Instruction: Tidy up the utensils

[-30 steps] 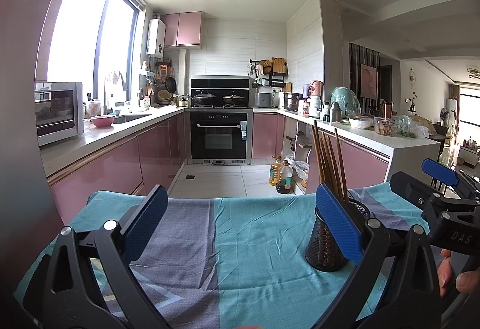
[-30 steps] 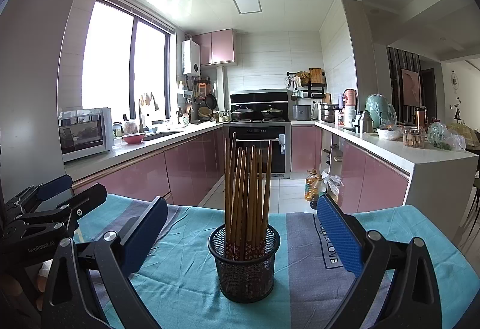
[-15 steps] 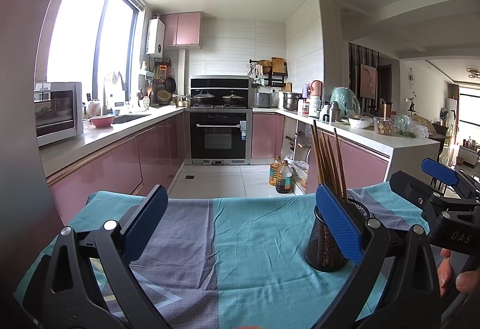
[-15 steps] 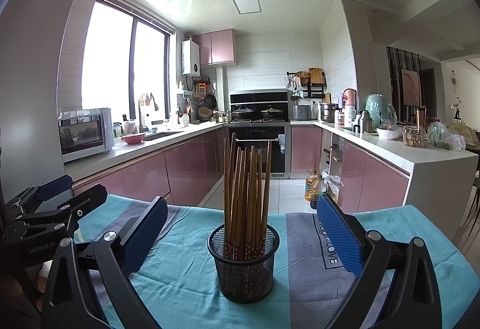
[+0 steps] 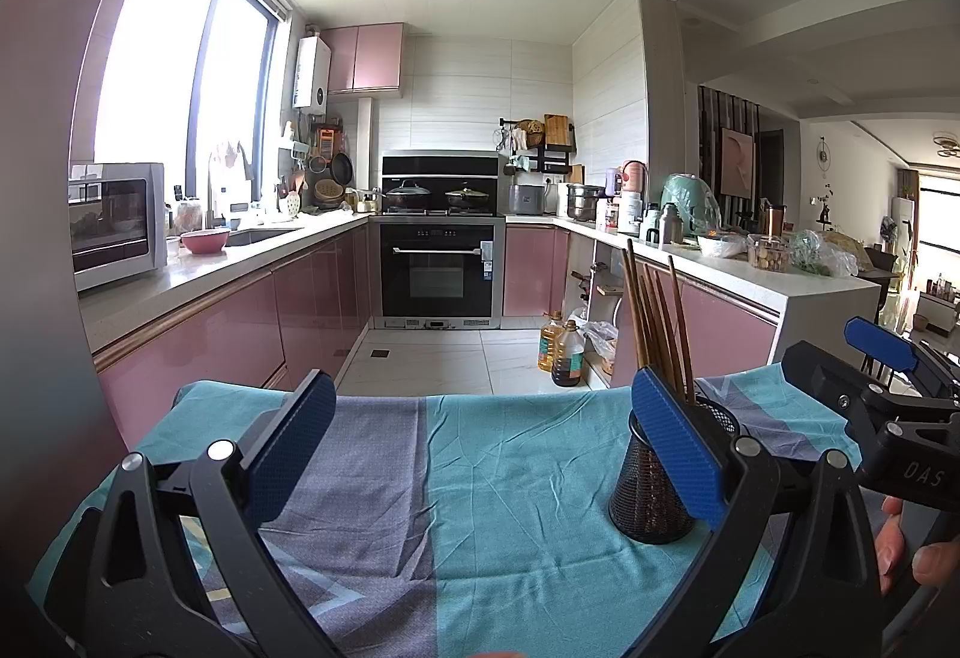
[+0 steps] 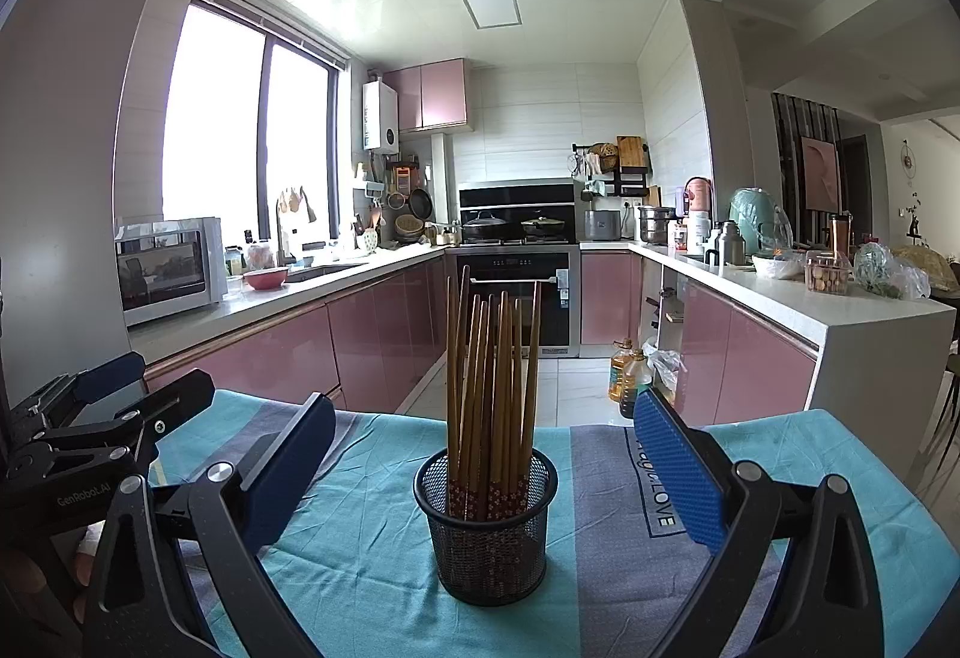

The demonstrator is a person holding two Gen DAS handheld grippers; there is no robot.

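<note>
A black mesh cup (image 6: pixel 487 526) stands on the teal and grey cloth (image 6: pixel 372 568), holding several brown chopsticks (image 6: pixel 489 388) upright. My right gripper (image 6: pixel 480 463) is open, its blue pads wide apart on either side of the cup, touching nothing. In the left wrist view the same cup (image 5: pixel 651 490) with its chopsticks (image 5: pixel 657 328) sits behind the right pad. My left gripper (image 5: pixel 483 448) is open too, over bare cloth (image 5: pixel 480 508), with nothing between its fingers. Each gripper shows at the edge of the other's view, held by a hand.
Beyond the cloth-covered table lies a kitchen with pink cabinets (image 6: pixel 372 340), an oven (image 5: pixel 438 268) and a white counter (image 6: pixel 810 310) at the right. Oil bottles (image 5: pixel 564 352) stand on the floor. A microwave (image 5: pixel 114 226) sits on the left counter.
</note>
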